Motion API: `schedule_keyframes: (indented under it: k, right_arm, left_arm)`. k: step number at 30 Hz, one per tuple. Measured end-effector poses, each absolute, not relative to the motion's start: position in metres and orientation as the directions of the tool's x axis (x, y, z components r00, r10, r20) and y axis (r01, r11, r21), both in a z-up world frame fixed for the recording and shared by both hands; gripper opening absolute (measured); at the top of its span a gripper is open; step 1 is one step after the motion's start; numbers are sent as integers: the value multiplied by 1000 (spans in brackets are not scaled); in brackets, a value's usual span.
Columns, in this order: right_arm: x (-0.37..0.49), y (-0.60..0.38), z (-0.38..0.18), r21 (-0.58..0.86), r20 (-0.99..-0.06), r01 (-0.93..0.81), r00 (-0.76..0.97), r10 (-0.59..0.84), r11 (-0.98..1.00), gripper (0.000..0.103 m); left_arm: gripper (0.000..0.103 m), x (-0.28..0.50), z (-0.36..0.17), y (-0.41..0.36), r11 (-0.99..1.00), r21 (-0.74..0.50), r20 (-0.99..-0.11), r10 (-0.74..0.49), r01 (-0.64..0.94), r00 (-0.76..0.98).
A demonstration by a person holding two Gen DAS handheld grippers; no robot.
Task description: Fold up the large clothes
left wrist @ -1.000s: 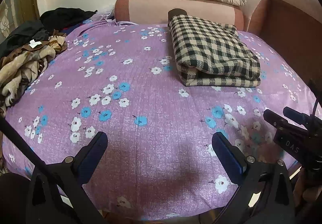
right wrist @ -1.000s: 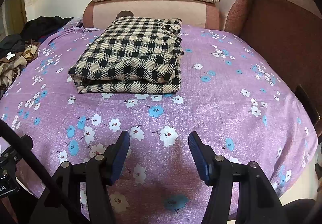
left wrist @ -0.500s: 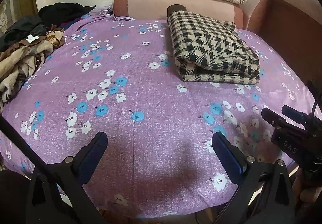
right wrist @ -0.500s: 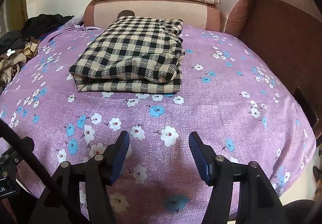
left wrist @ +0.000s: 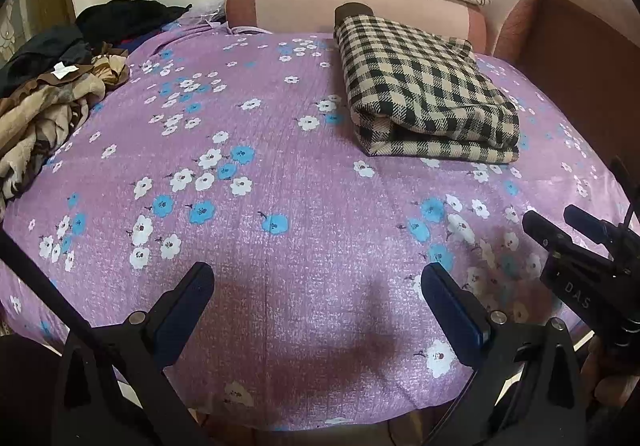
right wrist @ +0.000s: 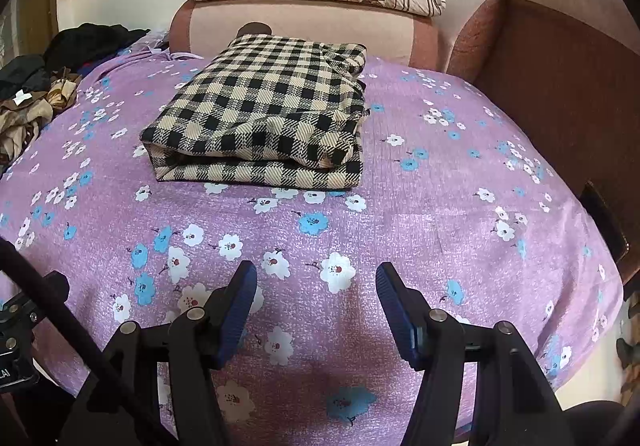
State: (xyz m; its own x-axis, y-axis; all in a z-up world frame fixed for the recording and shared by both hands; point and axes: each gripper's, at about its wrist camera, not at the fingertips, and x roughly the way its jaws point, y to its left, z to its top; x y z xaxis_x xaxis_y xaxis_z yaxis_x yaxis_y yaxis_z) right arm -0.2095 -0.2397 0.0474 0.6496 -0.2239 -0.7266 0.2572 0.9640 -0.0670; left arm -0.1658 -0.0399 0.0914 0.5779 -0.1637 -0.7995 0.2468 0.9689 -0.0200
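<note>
1. The folded checked garment (right wrist: pixel 260 125) lies on the bed (right wrist: pixel 440 213), ahead of both tongs and well apart from either; nothing touches it.
2. Seen from the right tongs (right wrist: pixel 316 306), the garment sits almost straight ahead, a little to the left of their centre line. Seen from the left tongs (left wrist: pixel 316 306), the same garment (left wrist: pixel 428 97) lies ahead and off to the right.
3. Its long axis runs away from the tongs toward the sofa back (right wrist: pixel 300 25); the thick folded edge faces the tongs, with its layers stacked and a slight gap between them.
4. The right tongs look the nearer of the two and the better lined up with that folded edge.
5. Right tongs: jaws wide apart, nothing between them, hovering over bare bedcover and pointing down and forward.
6. Left tongs: jaws also spread wide and empty, in a similar downward tilt, with the right tongs just beside them at their right.
7. A heap of unfolded clothes (left wrist: pixel 44 101) lies far off to the left of the left tongs; I judge the checked piece done and that heap the likely next source.
</note>
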Motion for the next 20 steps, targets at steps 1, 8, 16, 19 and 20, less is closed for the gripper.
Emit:
schedule_keyframes:
  k: [1,8,16,19,20]
  right_arm:
    - [-210,-240,48,-68,-725,257,651,-225,964,66]
    - [-211,-240,49,-69,-721,260,655,-228,963,67]
    - [-211,-240,49,-70,-721,258,654,-228,964,67]
    - [-210,-240,48,-71,-722,257,653,-228,964,68]
    - [-210,-240,48,-71,-723,258,653,-228,964,68]
  left_arm:
    - [103,-165,91,-39,969,-23,-802,-165,246,575]
    - [103,-162,87,-37,971,-52,-816,-175,232,550]
    - [103,-164,86,-37,970,-44,-811,-174,239,558]
    - [103,-164,87,-37,971,-45,-807,-174,235,564]
    - [103,-163,87,-37,971,-46,-808,-174,233,564]
